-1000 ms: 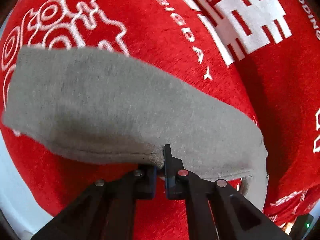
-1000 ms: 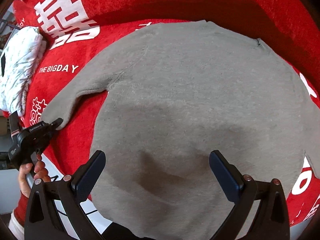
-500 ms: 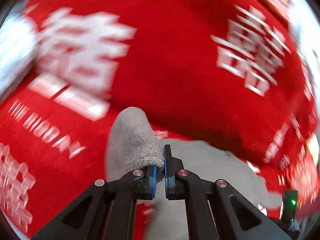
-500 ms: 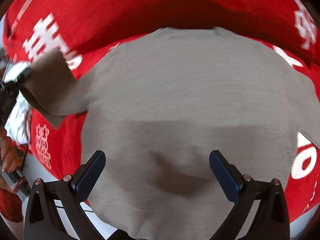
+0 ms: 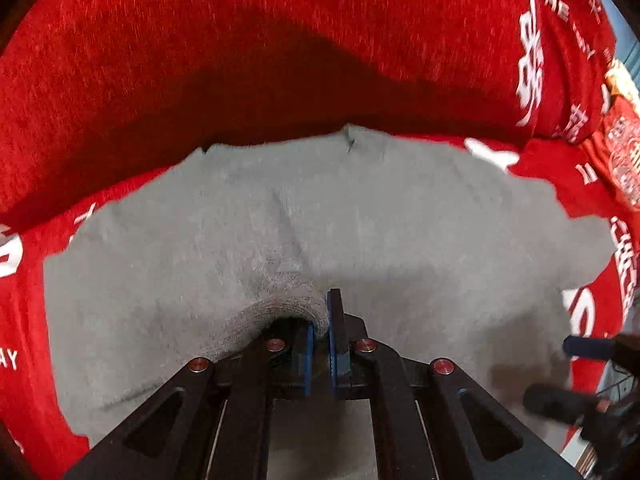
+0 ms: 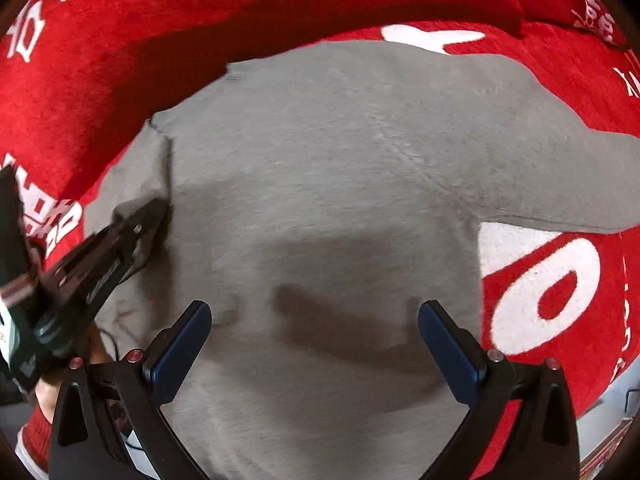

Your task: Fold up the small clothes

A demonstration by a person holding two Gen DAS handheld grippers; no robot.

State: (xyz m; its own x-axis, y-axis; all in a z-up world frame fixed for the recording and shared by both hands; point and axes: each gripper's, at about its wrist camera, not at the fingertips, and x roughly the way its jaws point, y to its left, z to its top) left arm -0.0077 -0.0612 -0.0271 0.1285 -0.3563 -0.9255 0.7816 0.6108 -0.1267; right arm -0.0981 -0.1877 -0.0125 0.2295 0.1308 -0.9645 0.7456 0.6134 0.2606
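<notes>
Left claw (image 5: 319, 330) pinches grey sweater (image 6: 340, 184) sleeve, apparently its cuff.

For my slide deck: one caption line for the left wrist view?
Left gripper pinches the grey sweater's cuff over the sweater body on a red blanket.

Sweater (image 6: 340, 200) hem cut off below, right sleeve (image 6: 580, 184) end out of frame

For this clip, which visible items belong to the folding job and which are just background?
In the job:
- grey sweater
- its sleeve cuff, pinched in the left gripper
- right gripper, open above the sweater

Just there:
- red printed blanket underneath
</notes>
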